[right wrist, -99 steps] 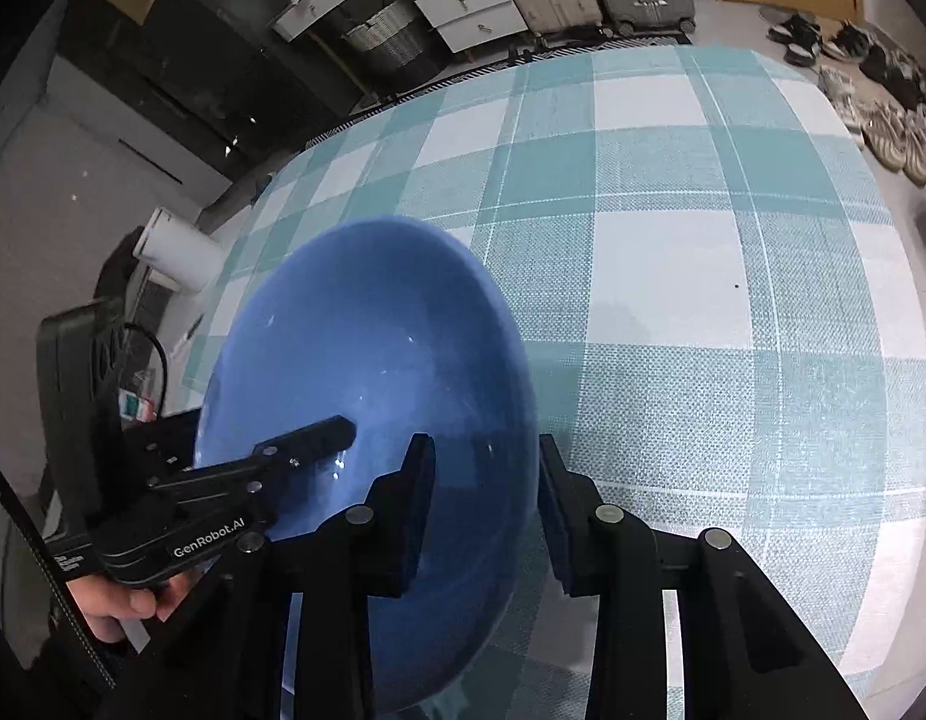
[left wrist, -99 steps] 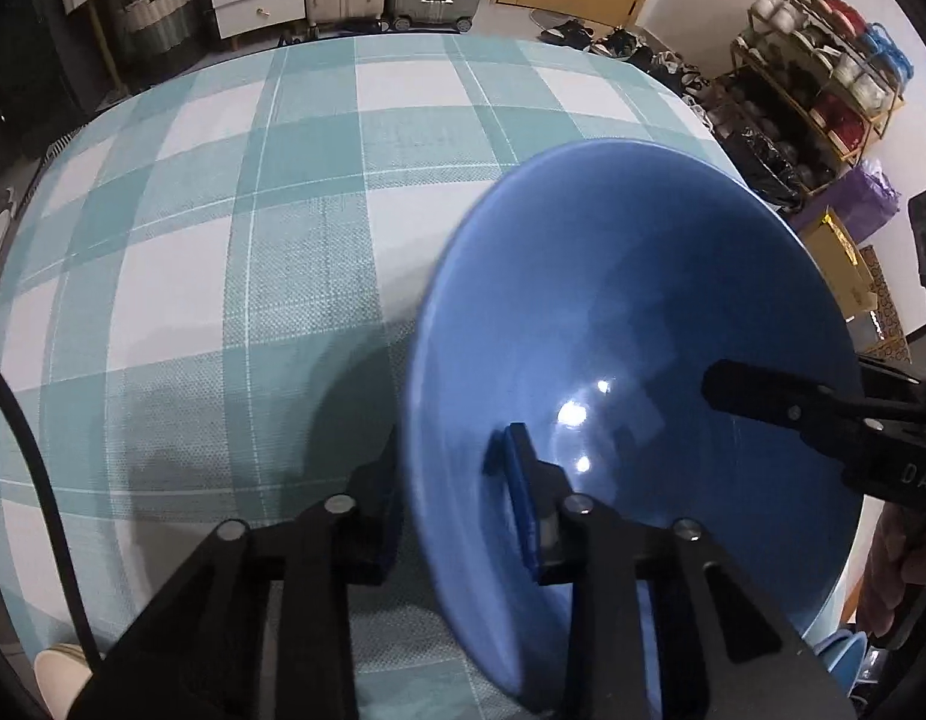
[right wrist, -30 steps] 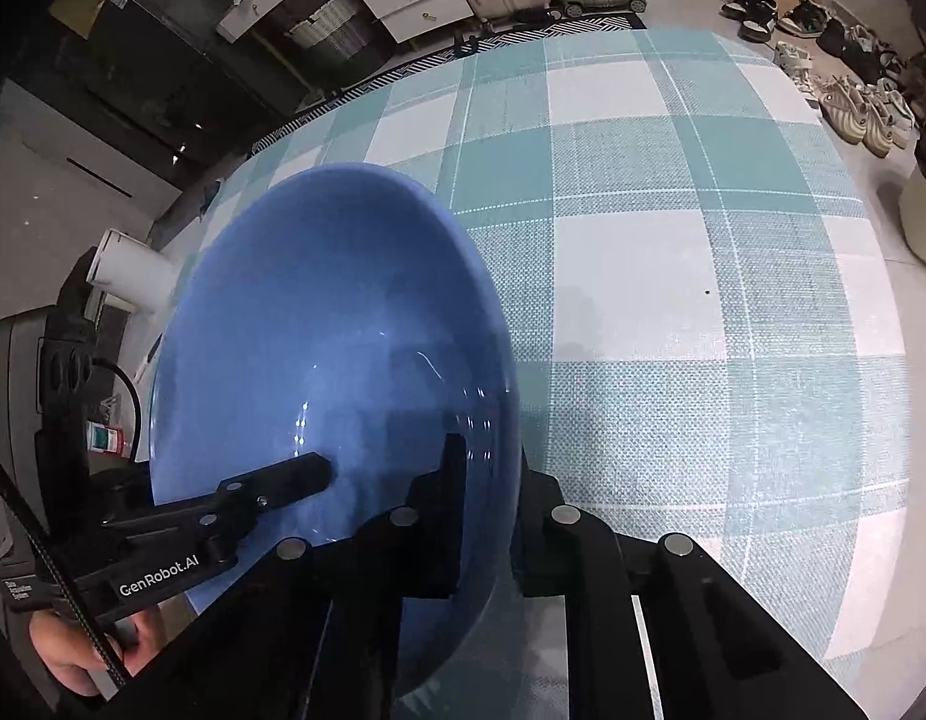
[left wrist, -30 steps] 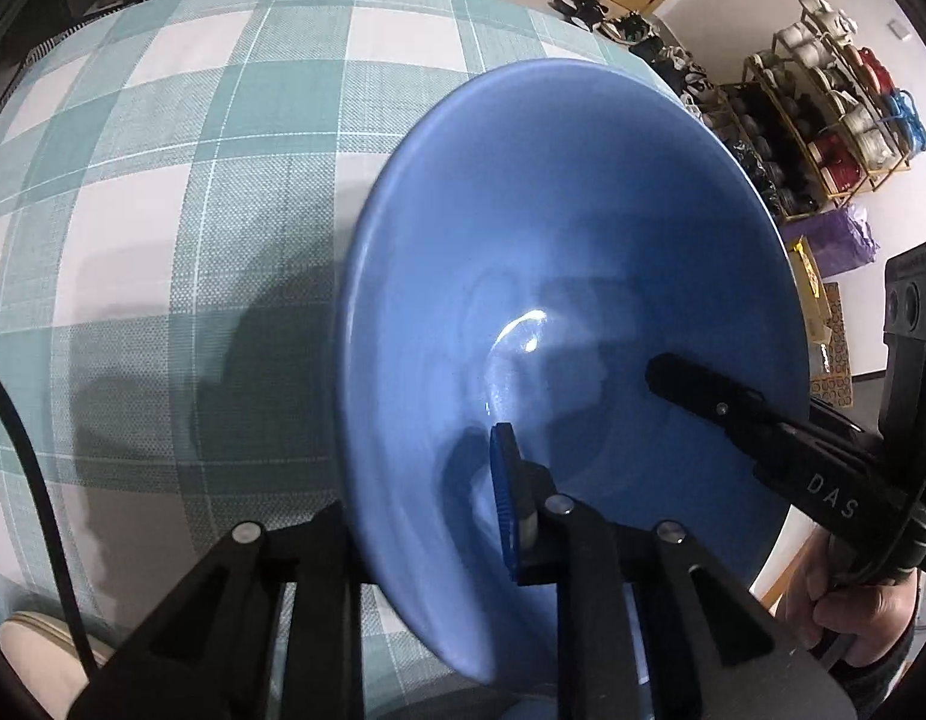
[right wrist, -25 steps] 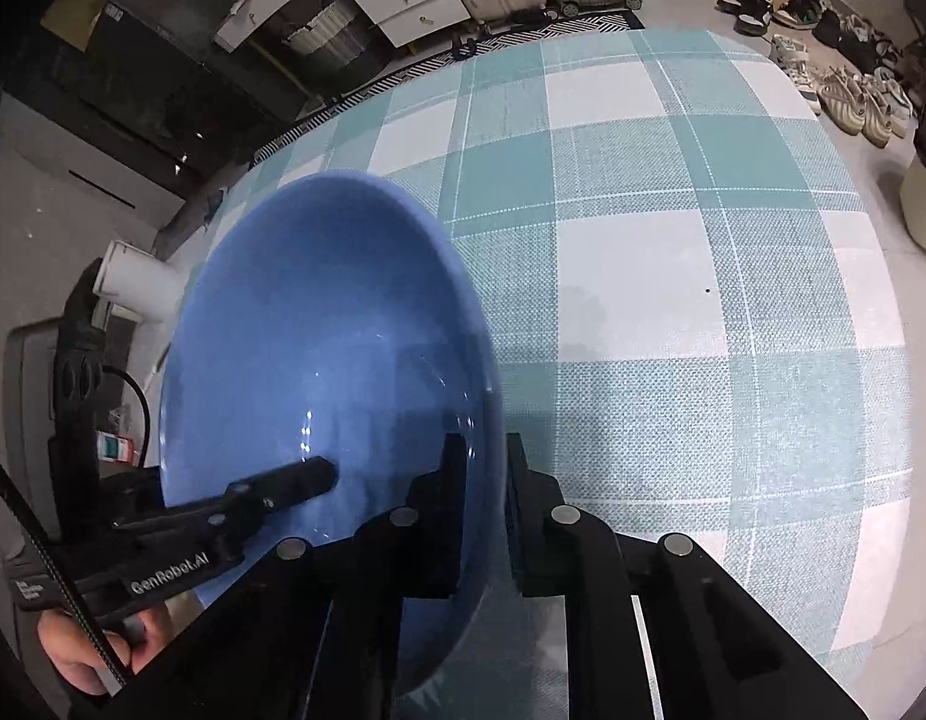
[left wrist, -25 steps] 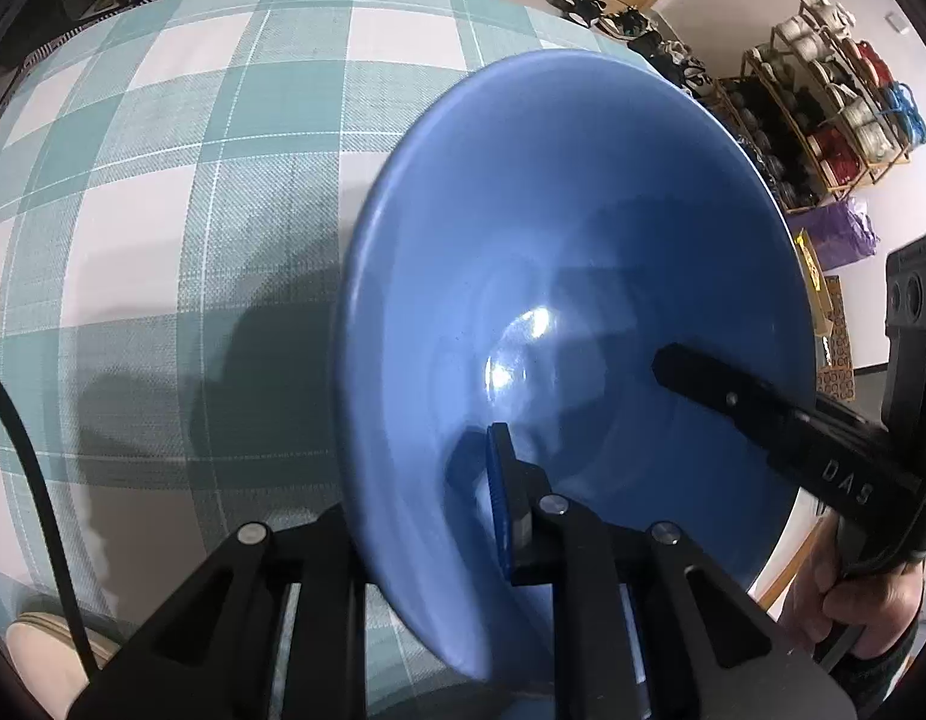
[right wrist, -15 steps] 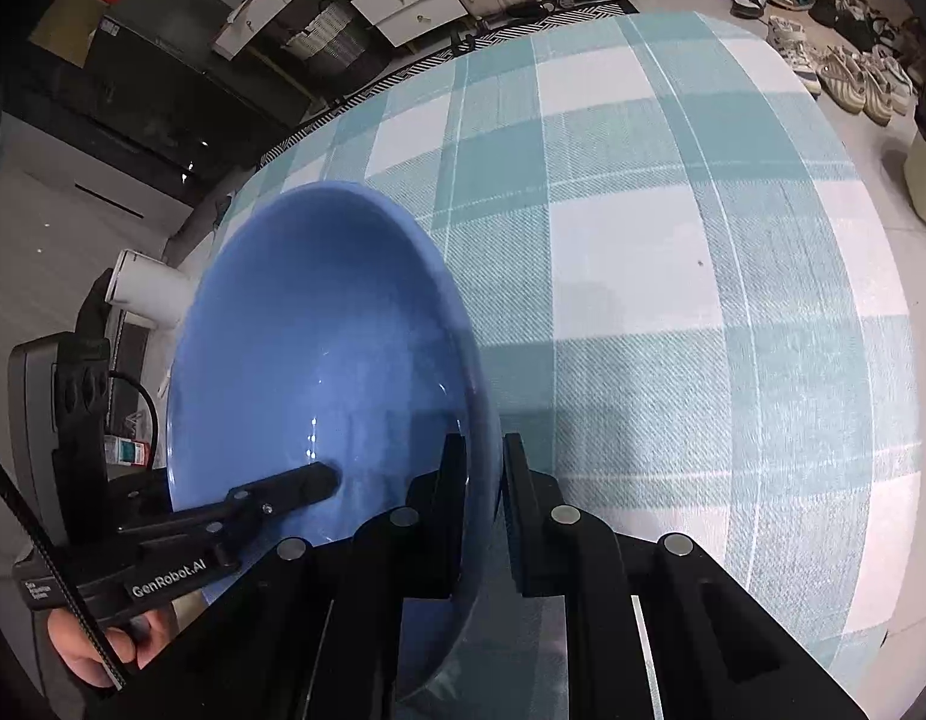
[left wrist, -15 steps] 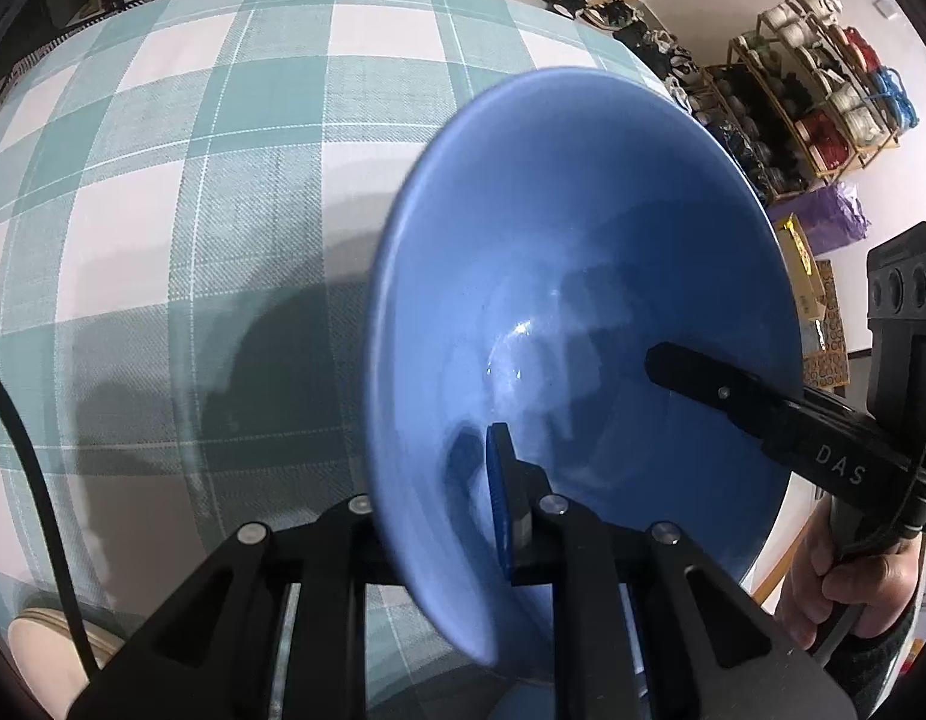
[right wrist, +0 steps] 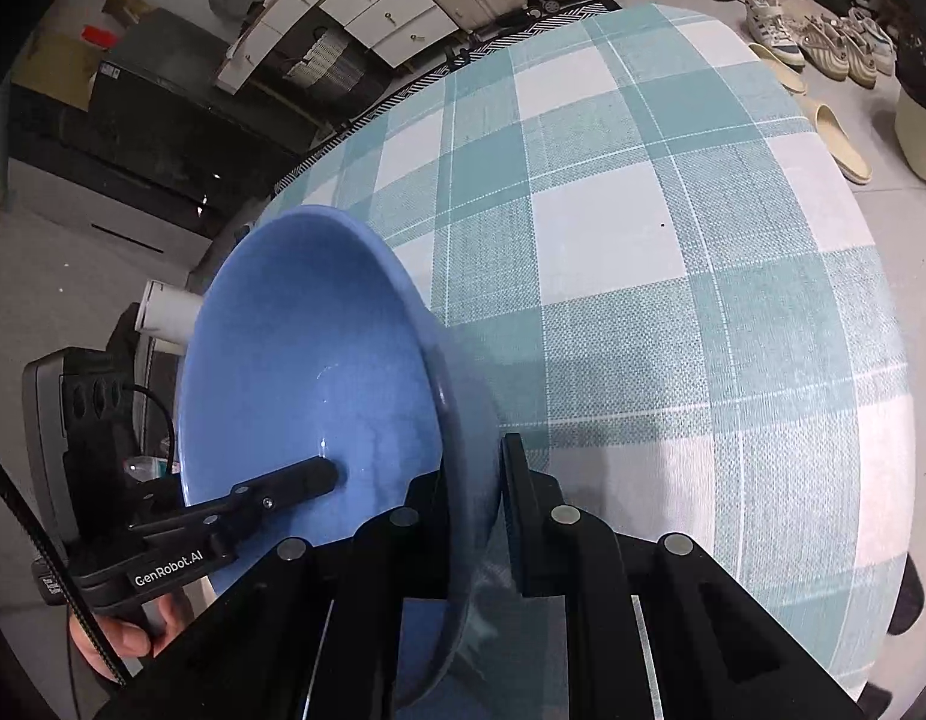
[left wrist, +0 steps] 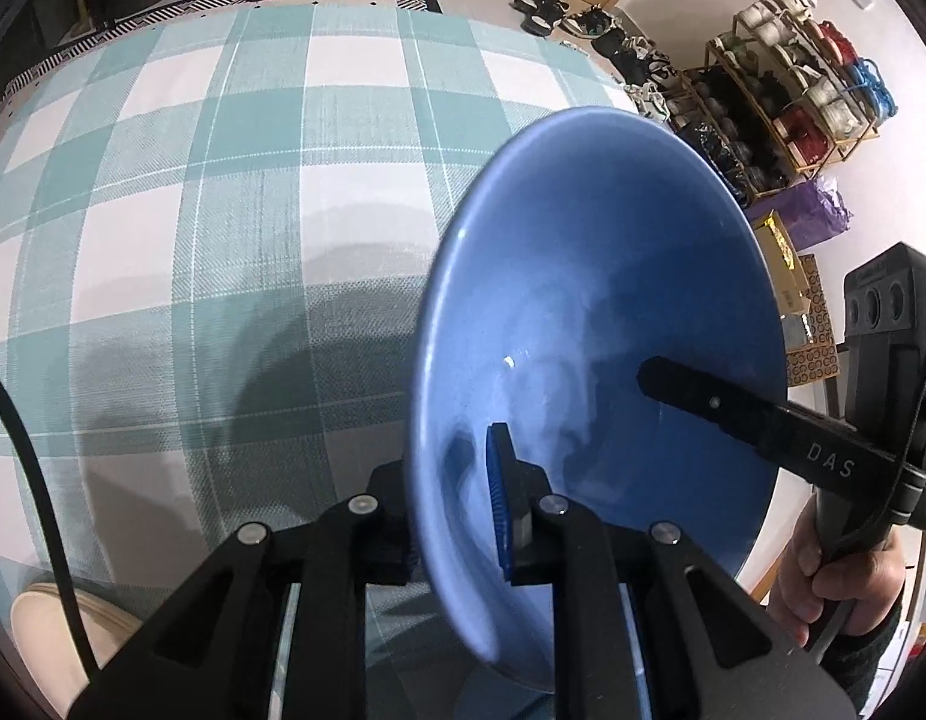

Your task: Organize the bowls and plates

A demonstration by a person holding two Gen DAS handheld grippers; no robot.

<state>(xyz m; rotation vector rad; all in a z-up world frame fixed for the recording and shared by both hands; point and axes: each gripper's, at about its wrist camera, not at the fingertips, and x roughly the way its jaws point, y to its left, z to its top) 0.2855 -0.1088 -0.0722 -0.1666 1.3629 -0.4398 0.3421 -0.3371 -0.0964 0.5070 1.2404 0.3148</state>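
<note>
Blue bowl point(left wrist: 601, 300) — rim clamped by left tongs point(left wrist: 456, 498) and right tongs point(right wrist: 472, 510).

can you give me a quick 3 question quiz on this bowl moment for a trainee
1. True or false: the blue bowl lies flat on the checked tablecloth.
2. How many grippers clamp the bowl's rim? A) none B) one C) two
3. Fill in: the right gripper's inner finger reads ____.

Key:
1. False; it is tilted and held above the cloth.
2. C; the left gripper and the right gripper each pinch the rim from opposite sides.
3. DAS
</note>
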